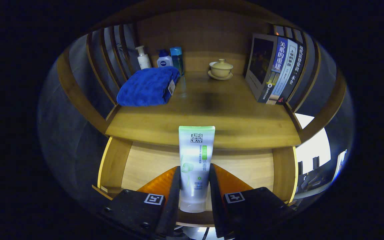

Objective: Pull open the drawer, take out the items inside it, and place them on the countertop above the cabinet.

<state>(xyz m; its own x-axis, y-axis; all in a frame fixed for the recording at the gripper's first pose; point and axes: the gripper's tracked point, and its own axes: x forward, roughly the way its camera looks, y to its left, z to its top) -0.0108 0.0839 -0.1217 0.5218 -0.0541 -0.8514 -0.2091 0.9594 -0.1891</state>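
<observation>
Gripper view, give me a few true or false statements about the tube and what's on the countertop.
1. The tongs are shut on the white tube. True.
2. The tube lies flat on the countertop. False: it is held upright between the fingers, before the countertop's front edge.
3. A blue towel lies folded in front of the bottles. True.
4. The lidded cup rests on the towel. False: it sits on a saucer beside the books.

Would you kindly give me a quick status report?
Gripper shut on tube, held upright. Open drawer below, countertop just ahead. Landing spot free; towel, cup, books further back.
</observation>
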